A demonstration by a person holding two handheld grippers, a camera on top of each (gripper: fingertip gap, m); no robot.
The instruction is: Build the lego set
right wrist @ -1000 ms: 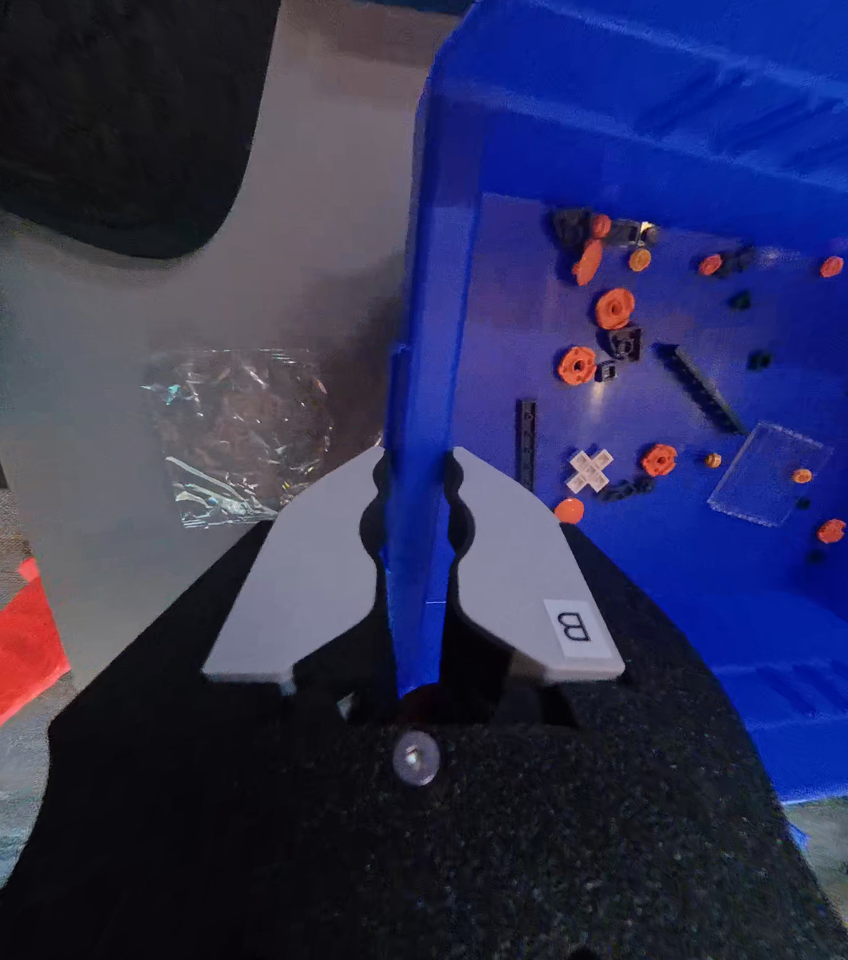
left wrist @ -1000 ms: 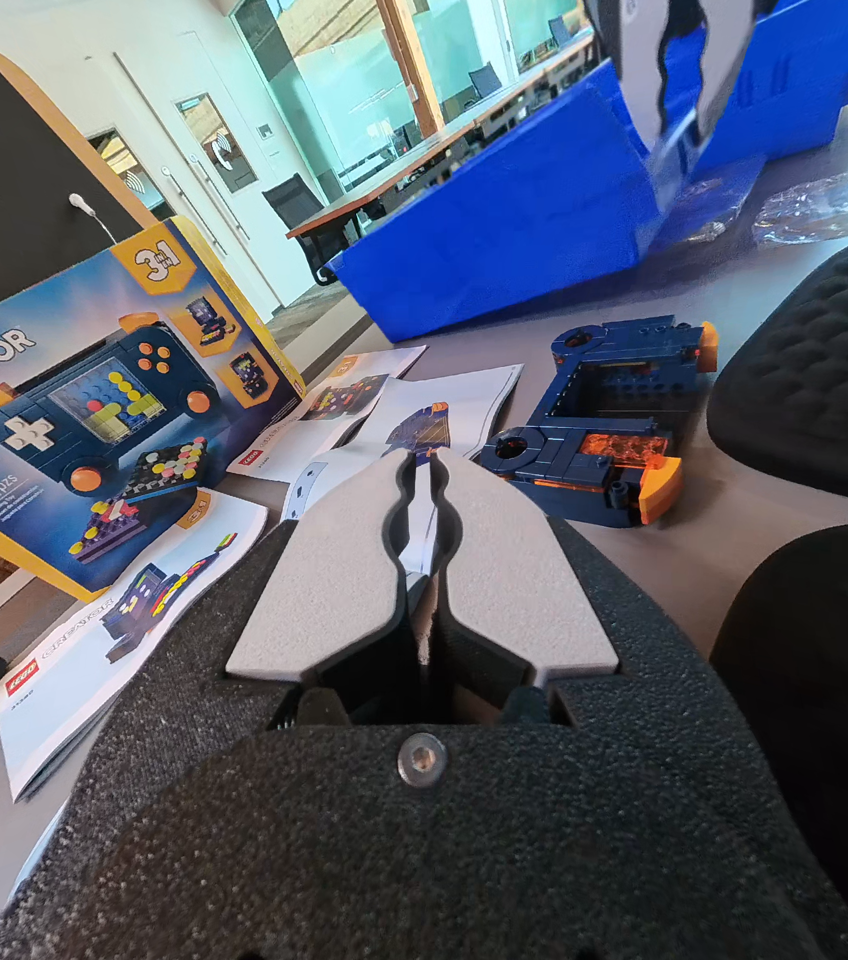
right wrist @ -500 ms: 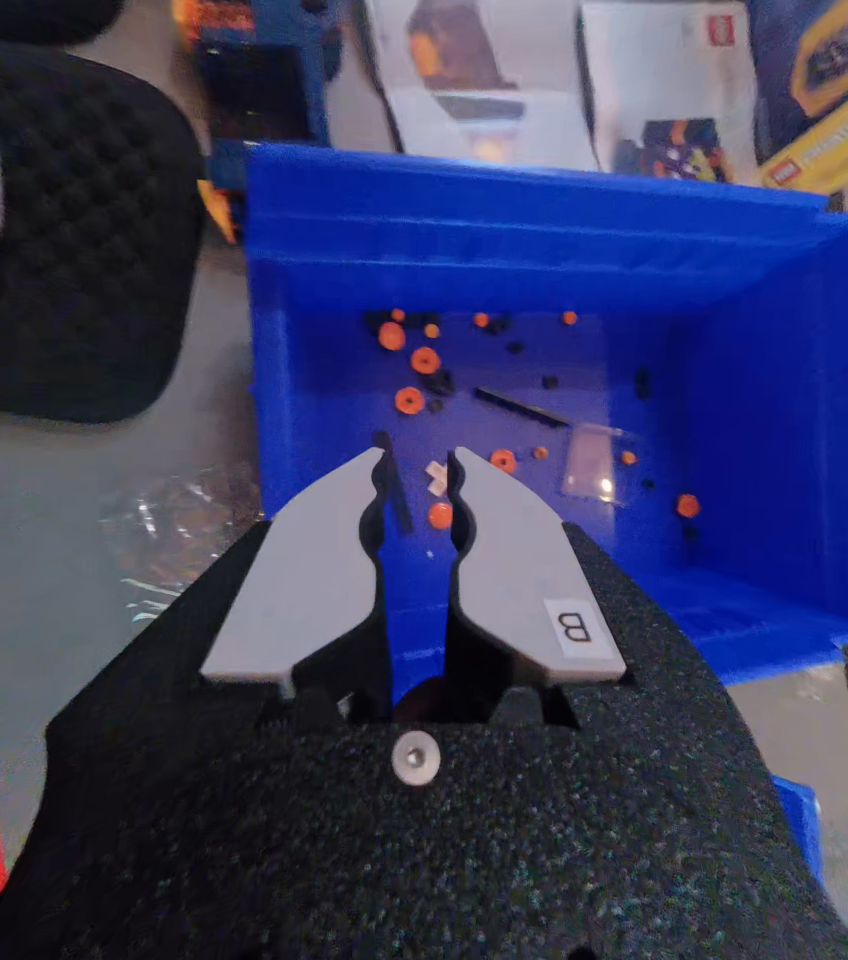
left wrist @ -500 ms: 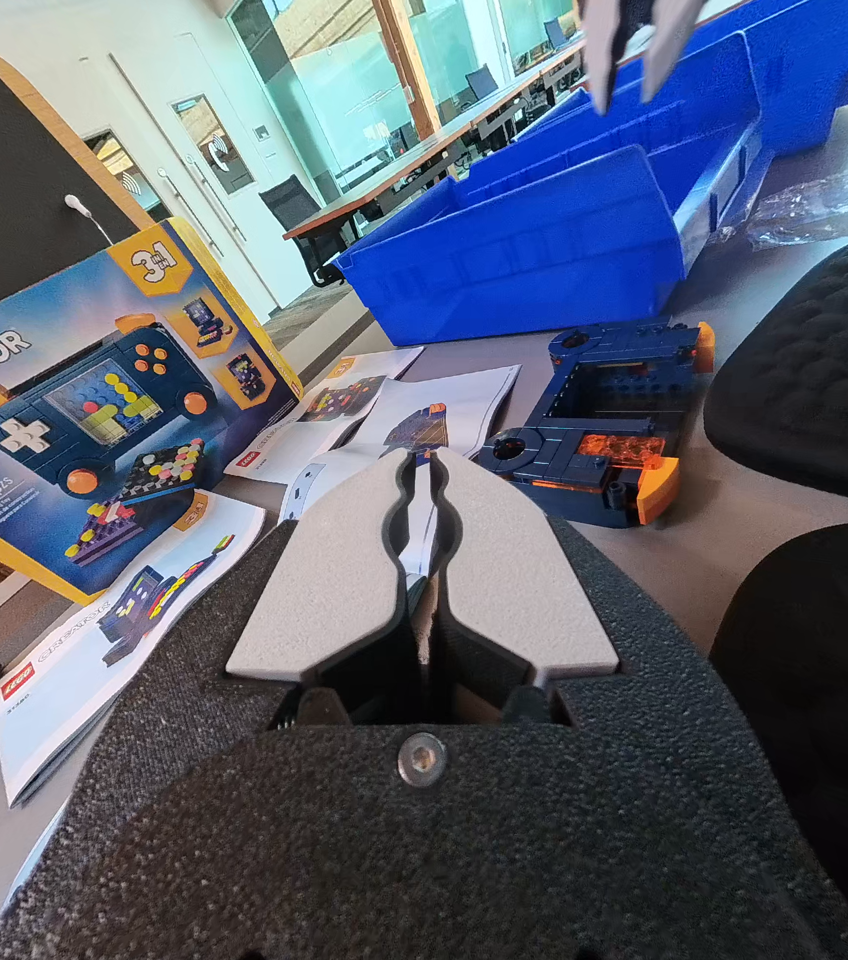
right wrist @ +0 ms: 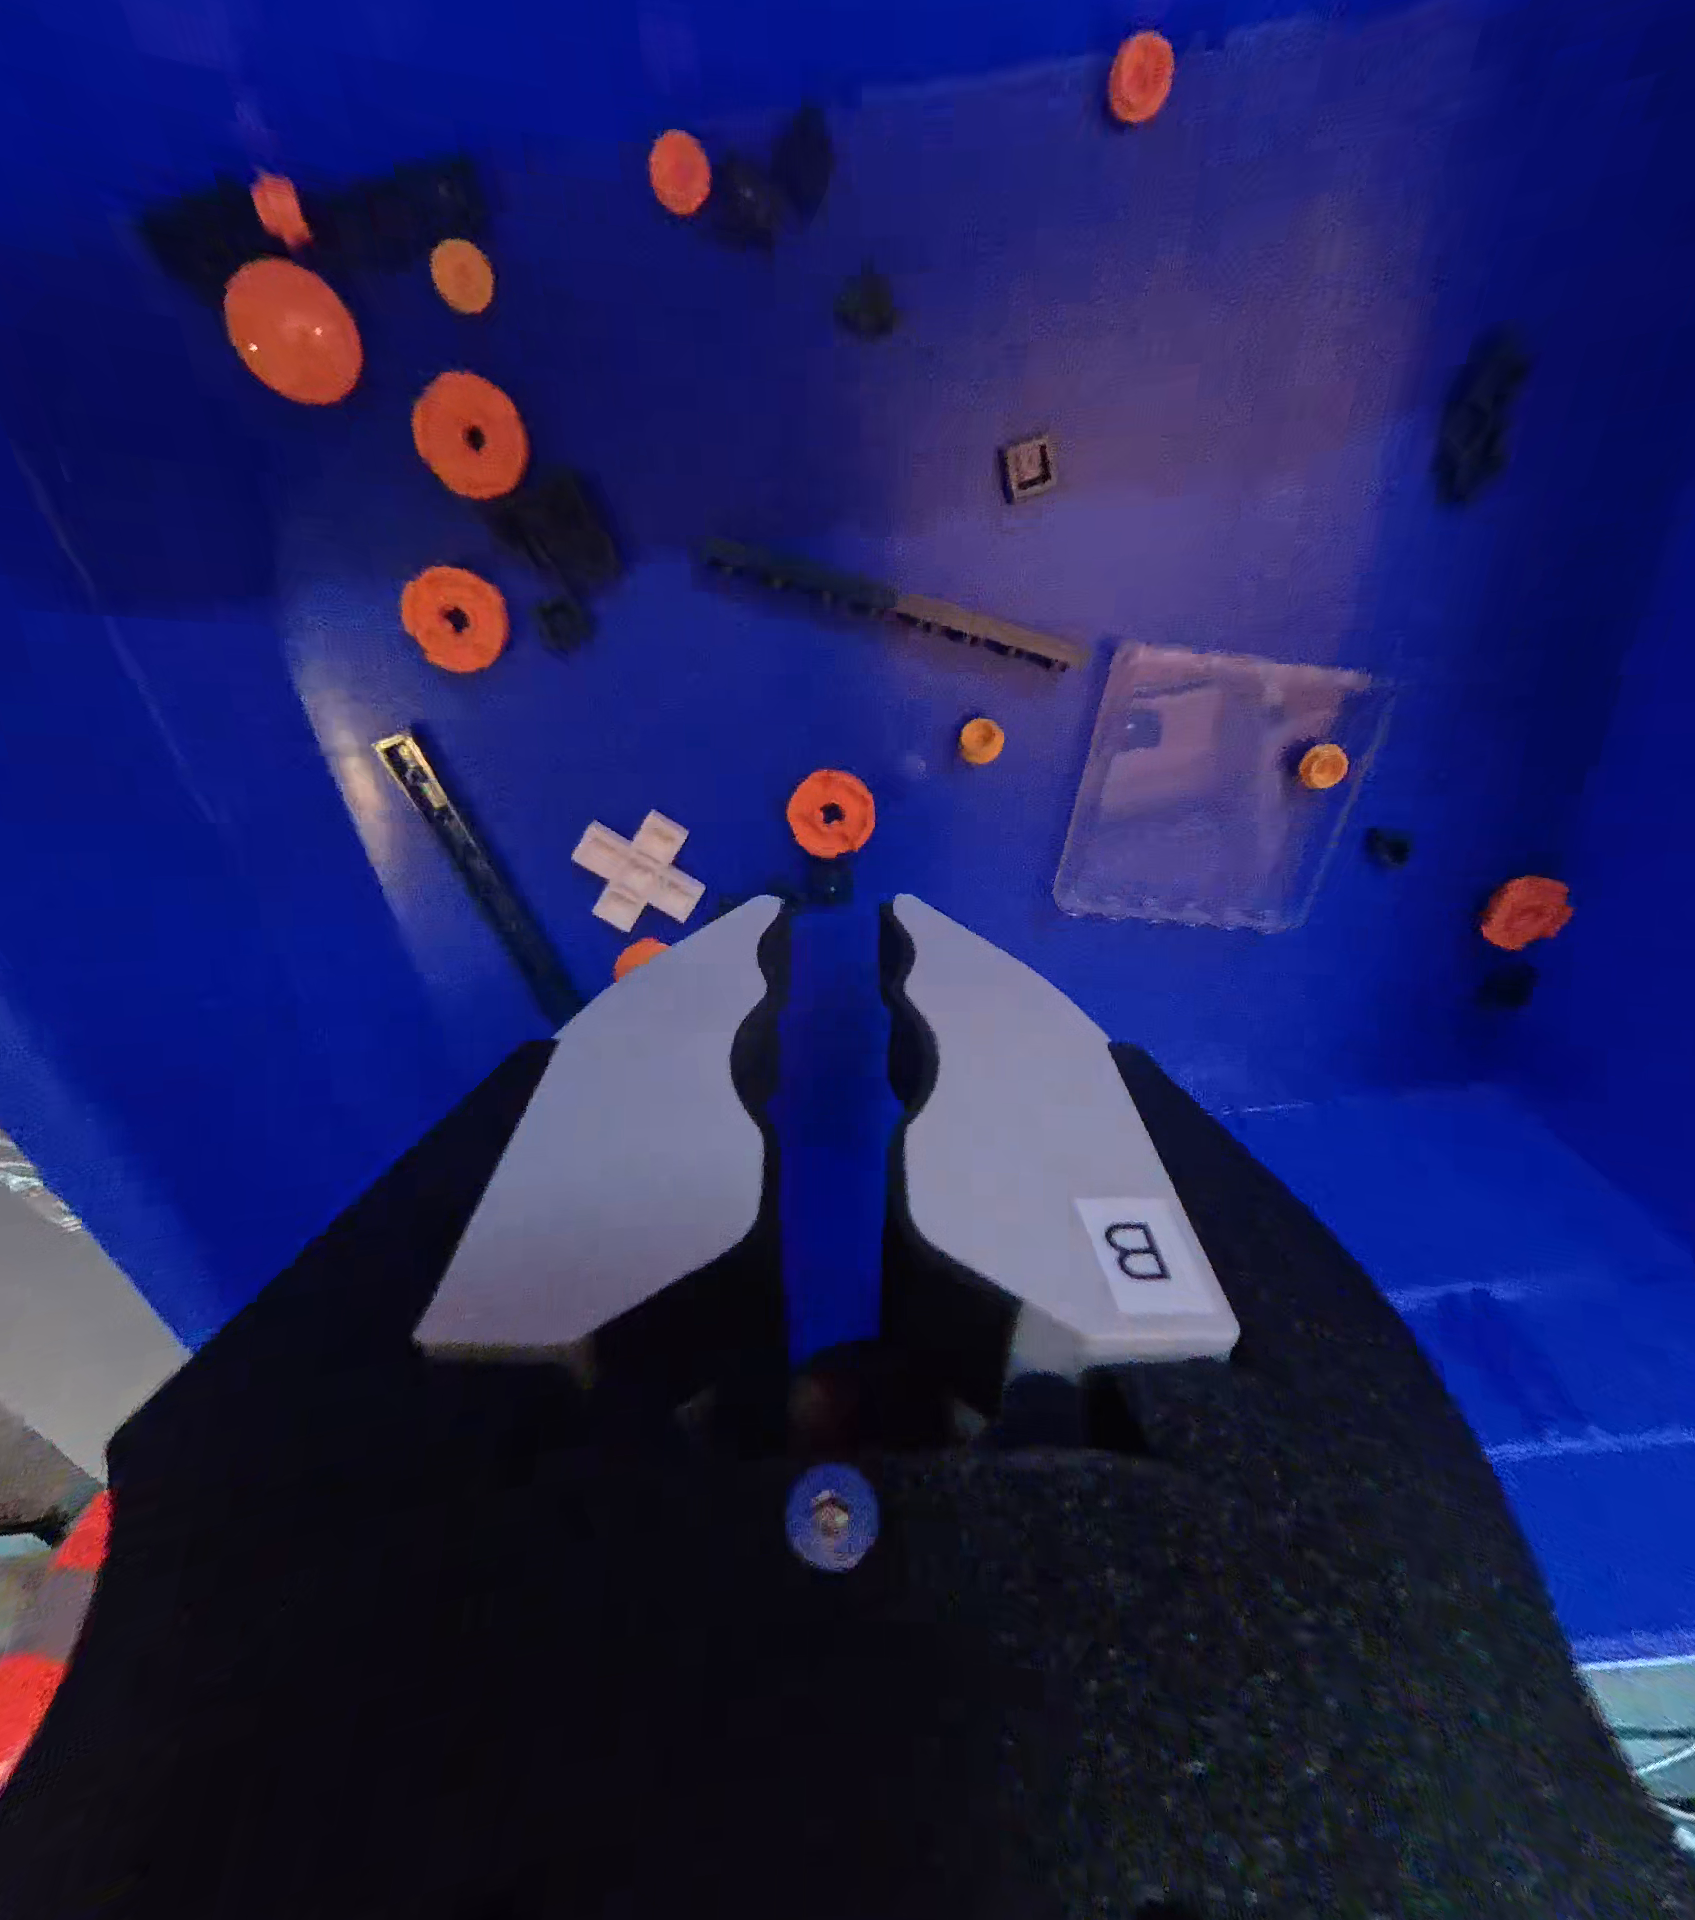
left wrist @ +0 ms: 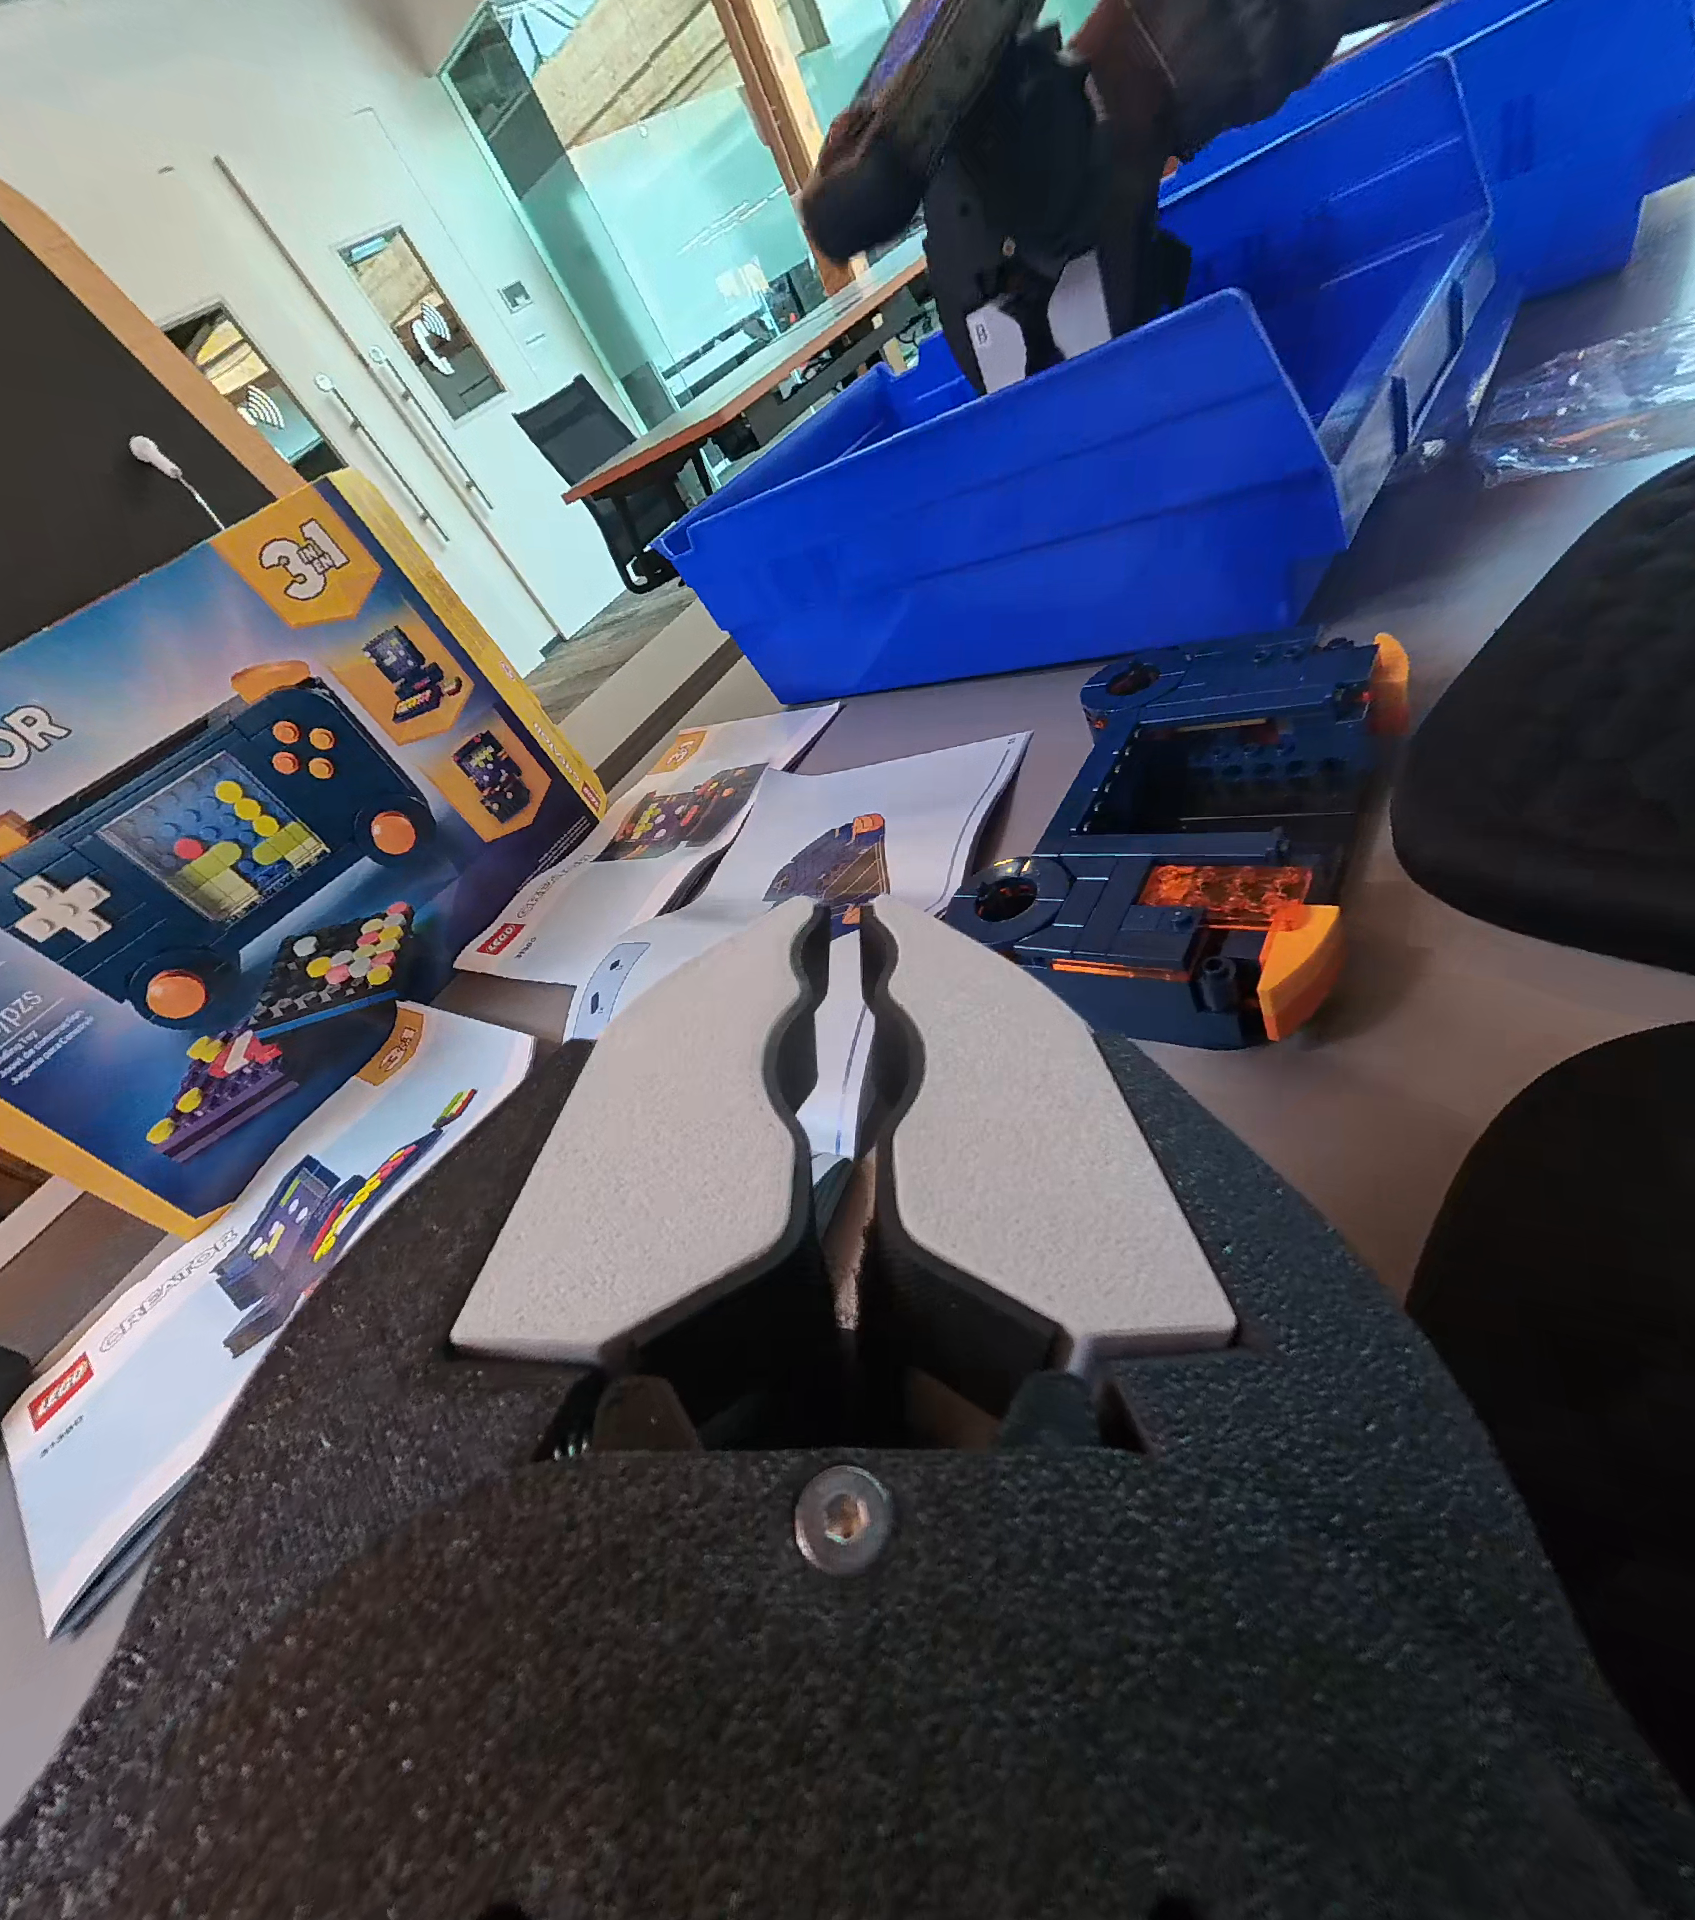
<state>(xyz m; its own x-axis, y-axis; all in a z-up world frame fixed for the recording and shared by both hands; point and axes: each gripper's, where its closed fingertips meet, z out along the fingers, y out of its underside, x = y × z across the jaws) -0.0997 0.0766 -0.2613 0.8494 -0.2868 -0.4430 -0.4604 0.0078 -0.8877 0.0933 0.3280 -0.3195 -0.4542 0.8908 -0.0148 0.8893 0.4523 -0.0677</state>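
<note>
My right gripper (right wrist: 832,904) is open and empty, low inside the blue bin (right wrist: 1082,1018). A small dark piece (right wrist: 827,883) lies on the bin floor just ahead of its tips, with an orange round piece (right wrist: 830,812) beyond it. A white cross piece (right wrist: 637,868) lies to the left and a clear plate (right wrist: 1217,790) to the right. My left gripper (left wrist: 845,914) is shut down to a thin slit, with nothing between the pads. It rests low over a booklet (left wrist: 884,800). The dark blue and orange console build (left wrist: 1207,862) lies on the table to its right.
The bin (left wrist: 1009,540) stands behind the build, with the right gripper (left wrist: 1030,322) reaching into it. The set's box (left wrist: 178,831) stands at the left with another booklet (left wrist: 230,1309) in front. Black cushions (left wrist: 1632,707) lie at the right. Several orange and dark pieces lie scattered in the bin.
The right gripper straddled the tilted bin's wall, then let it go and the bin dropped flat. It rose, then came down inside the bin, jaws a little narrower. The left gripper stayed still.
</note>
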